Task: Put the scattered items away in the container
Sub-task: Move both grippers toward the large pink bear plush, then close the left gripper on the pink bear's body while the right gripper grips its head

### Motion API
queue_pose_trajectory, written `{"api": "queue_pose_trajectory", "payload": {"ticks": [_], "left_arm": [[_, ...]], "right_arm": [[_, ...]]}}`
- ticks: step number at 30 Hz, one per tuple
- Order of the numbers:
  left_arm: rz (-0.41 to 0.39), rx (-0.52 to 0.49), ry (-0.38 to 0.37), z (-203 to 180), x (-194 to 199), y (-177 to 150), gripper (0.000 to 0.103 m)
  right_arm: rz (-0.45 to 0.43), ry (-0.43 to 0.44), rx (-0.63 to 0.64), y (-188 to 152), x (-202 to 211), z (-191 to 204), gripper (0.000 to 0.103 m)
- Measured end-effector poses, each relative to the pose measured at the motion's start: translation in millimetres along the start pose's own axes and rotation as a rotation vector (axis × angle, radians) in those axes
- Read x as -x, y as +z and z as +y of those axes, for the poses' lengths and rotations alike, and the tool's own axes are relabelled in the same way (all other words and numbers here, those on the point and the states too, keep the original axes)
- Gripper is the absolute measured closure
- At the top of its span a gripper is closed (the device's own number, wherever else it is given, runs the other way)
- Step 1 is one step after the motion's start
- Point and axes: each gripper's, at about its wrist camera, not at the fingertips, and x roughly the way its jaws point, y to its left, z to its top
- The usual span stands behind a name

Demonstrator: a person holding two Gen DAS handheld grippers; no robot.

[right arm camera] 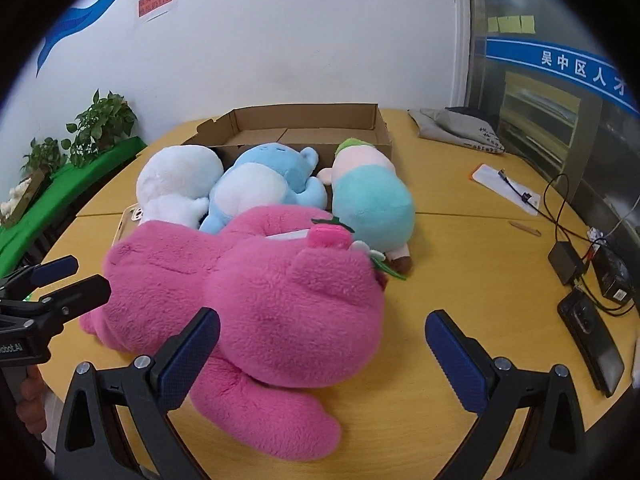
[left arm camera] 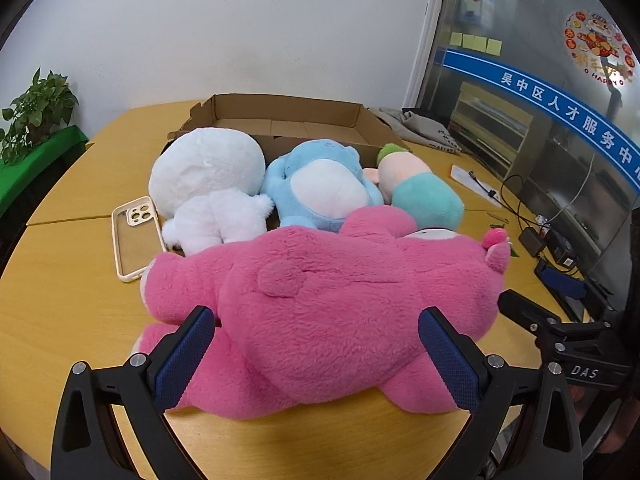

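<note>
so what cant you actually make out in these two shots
- Pink bear face: it points away from both wrist views.
- Cardboard box front floor: hidden behind the white plush and blue plush.
- Phone case: in the right wrist view only a corner shows past the bear.
- Red wall notice: lettering too small and blurred.
- Left gripper and right gripper: both open, holding nothing.

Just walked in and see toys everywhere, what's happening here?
A person holds a gripper in each hand. Both the left gripper and the right gripper are open around the pink bear on the table. Three smaller plush toys lie before the cardboard box, which looks empty.
</note>
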Motion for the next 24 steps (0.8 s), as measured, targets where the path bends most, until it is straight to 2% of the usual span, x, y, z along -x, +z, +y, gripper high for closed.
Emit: {"api": "queue_pose_trajectory", "payload": {"ticks": [11,24], "left_arm": [[0.015,0.041,-0.013,14,-12,9,0.000],[0.035,0.045,-0.091,17,-22,15,0.000]], "right_arm": [[0.019,0.008,0.020,14,-11,6,0.001],[0.025,0.032,0.031,19,-21,6,0.001]]}}
